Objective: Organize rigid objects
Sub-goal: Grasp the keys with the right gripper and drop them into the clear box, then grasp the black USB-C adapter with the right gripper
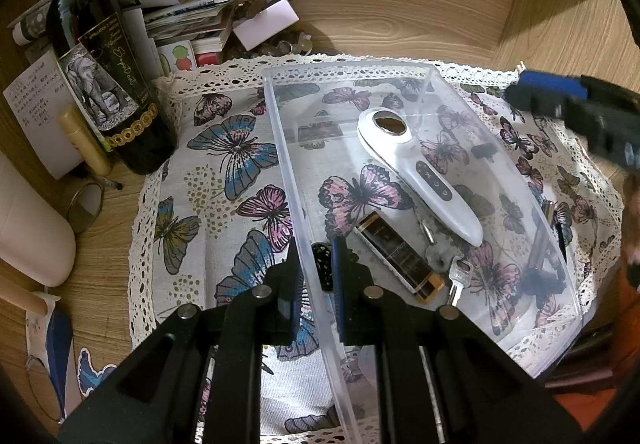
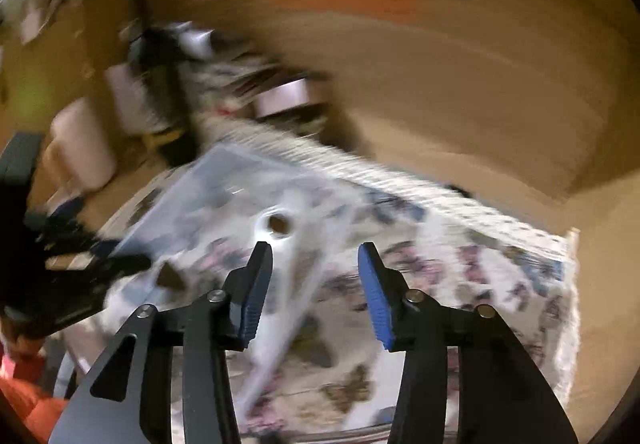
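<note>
My left tongs [image 1: 316,276] pinch the near-left wall of the clear plastic box [image 1: 288,168], one pad inside, one outside; box sits centre frame on the butterfly cloth [image 1: 224,148] over the wooden worktop [image 1: 400,4]; its long axis runs from lower centre to upper centre; inside lies the white handheld device [image 1: 420,172], long axis diagonal, round head with dark window toward upper left, tapered end toward lower right; beside it a black-and-gold lighter [image 1: 400,256], same diagonal, plus a silver key [image 1: 458,278] near the bottom; wine bottle [image 1: 100,84] stands upper left off the cloth; my right tongs [image 2: 316,284] are spread, nothing between the pads, right wrist view badly blurred; they show at the right edge of the left view.
</note>
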A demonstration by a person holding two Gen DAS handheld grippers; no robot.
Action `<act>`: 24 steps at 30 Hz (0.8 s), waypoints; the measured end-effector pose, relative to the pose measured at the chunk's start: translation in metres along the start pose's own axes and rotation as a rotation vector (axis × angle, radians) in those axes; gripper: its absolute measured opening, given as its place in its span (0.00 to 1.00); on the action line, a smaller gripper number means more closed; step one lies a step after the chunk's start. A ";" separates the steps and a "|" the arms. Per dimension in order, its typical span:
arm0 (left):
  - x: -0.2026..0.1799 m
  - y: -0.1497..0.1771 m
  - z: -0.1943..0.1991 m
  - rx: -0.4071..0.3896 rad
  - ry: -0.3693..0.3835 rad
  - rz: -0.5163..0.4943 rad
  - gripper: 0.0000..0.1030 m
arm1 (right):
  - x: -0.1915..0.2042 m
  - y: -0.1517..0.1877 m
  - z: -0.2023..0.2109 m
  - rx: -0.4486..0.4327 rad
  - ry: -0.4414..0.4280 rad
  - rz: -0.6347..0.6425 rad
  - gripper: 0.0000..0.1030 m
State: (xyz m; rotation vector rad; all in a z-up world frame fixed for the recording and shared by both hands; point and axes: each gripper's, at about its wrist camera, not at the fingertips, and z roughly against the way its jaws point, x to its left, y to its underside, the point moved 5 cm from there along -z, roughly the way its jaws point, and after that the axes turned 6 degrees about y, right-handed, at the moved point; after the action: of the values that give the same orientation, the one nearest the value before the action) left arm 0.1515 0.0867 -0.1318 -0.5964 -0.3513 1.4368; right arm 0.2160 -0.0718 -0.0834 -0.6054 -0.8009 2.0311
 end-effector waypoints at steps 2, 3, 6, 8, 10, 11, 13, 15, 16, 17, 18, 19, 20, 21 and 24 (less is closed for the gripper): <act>0.000 0.000 0.000 0.000 0.000 0.000 0.11 | -0.022 0.000 -0.005 0.012 0.036 -0.050 0.42; 0.000 0.000 0.000 0.000 0.000 0.000 0.11 | -0.029 0.001 -0.009 0.022 0.049 -0.066 0.42; 0.000 0.000 0.000 -0.001 -0.001 -0.001 0.11 | -0.047 0.008 -0.028 0.078 0.077 -0.102 0.42; 0.000 0.000 0.000 0.001 0.000 -0.001 0.11 | -0.052 0.017 -0.043 0.124 0.085 -0.116 0.42; 0.000 0.000 0.000 0.001 0.000 -0.001 0.11 | -0.057 0.030 -0.063 0.185 0.084 -0.124 0.46; 0.000 0.000 0.000 0.001 -0.001 -0.002 0.11 | -0.057 0.034 -0.069 0.206 0.085 -0.124 0.48; 0.000 0.000 0.000 0.002 -0.002 -0.003 0.11 | -0.059 0.043 -0.083 0.245 0.092 -0.123 0.54; 0.000 0.000 0.000 0.003 -0.002 -0.003 0.11 | -0.059 0.051 -0.095 0.277 0.100 -0.112 0.54; 0.000 0.000 0.000 0.003 -0.003 -0.003 0.11 | -0.058 0.054 -0.101 0.292 0.107 -0.108 0.53; 0.000 0.000 0.000 0.002 -0.003 -0.004 0.11 | -0.058 0.057 -0.105 0.302 0.110 -0.106 0.53; 0.000 0.000 0.000 0.002 -0.003 -0.004 0.11 | -0.057 0.059 -0.109 0.314 0.106 -0.105 0.53; 0.000 0.000 0.000 0.002 -0.003 -0.004 0.11 | -0.057 0.060 -0.109 0.305 0.103 -0.109 0.52; 0.000 0.000 0.000 0.002 -0.002 -0.003 0.11 | -0.057 0.059 -0.109 0.300 0.099 -0.111 0.43; 0.000 0.000 0.000 0.002 -0.002 -0.003 0.11 | -0.057 0.059 -0.108 0.301 0.090 -0.113 0.41; 0.000 0.000 0.000 0.002 -0.002 -0.004 0.11 | -0.057 0.058 -0.103 0.287 0.094 -0.113 0.41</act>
State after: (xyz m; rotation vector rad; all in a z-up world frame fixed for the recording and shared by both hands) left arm 0.1516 0.0869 -0.1319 -0.5920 -0.3527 1.4341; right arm 0.2830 -0.1135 -0.1883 -0.4769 -0.4659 1.9518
